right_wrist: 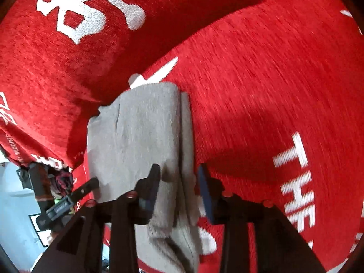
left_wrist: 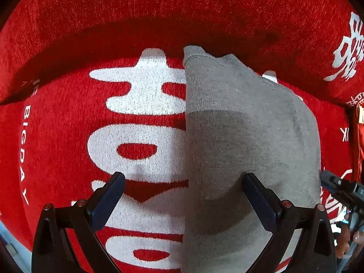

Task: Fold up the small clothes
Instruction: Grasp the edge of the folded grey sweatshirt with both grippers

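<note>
A small grey knit garment (left_wrist: 245, 132) lies folded lengthwise on a red cover with white characters. My left gripper (left_wrist: 184, 179) is open and hovers over the garment's left folded edge, one finger over the red cover and the other over the grey cloth. In the right wrist view the garment (right_wrist: 141, 132) shows folded layers along its right side. My right gripper (right_wrist: 178, 173) is partly open, its jaws on either side of that layered right edge, with cloth bunched between them. The right gripper also shows at the right edge of the left wrist view (left_wrist: 341, 186).
The red cover (left_wrist: 68, 136) drapes over a sofa seat and rises into a red backrest (left_wrist: 182, 6) behind the garment. In the right wrist view the left gripper (right_wrist: 68, 200) shows at lower left, beyond the seat's edge and a pale floor (right_wrist: 13, 204).
</note>
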Demonstrator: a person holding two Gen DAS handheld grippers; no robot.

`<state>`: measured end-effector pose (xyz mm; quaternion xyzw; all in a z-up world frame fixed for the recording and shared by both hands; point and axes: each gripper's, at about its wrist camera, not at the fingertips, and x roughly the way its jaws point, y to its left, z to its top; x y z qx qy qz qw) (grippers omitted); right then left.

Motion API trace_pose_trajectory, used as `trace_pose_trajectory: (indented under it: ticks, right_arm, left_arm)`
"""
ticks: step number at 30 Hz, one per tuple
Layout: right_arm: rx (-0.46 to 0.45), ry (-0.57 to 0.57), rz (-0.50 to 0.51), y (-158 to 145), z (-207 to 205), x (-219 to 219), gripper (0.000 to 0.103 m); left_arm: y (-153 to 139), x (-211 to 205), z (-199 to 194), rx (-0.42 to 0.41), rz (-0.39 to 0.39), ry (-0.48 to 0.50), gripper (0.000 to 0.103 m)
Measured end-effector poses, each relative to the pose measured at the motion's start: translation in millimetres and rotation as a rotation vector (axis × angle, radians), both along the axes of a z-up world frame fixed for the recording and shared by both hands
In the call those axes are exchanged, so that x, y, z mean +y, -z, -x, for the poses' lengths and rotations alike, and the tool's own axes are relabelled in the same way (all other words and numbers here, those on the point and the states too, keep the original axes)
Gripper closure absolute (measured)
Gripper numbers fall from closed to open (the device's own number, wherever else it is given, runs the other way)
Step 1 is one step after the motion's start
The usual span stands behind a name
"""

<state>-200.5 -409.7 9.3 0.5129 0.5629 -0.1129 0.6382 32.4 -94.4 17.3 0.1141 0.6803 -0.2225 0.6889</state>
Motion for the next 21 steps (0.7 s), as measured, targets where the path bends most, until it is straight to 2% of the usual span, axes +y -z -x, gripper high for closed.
trace_pose_trajectory:
  ticks: [2, 4, 5, 14, 17, 21]
  right_arm:
    - [-0.003, 0.024, -0.014, -3, 7, -2, 0.062]
    - [-0.013, 0.050, -0.028, -4, 13, -4, 0.047]
    - [-0.020, 0.063, -0.034, -4, 16, -6, 0.044]
    - [-0.062, 0.103, -0.118, 6, 20, -6, 0.042]
    - [-0.070, 0.095, -0.141, 11, 19, -5, 0.042]
    - [-0.094, 0.093, -0.183, 17, 19, -5, 0.042]
  left_arm:
    - [1, -1, 0, 0.001, 0.001, 0.004, 0.000]
    - [-1, 3, 0, 0.003, 0.003, 0.007, 0.000]
    - [-1, 2, 0, 0.003, 0.003, 0.007, 0.000]
    - [0, 3, -1, 0.015, 0.012, 0.018, 0.000]
    - [2, 8, -7, 0.057, 0.070, 0.012, 0.000]
    - [10, 17, -14, 0.169, 0.178, 0.009, 0.000]
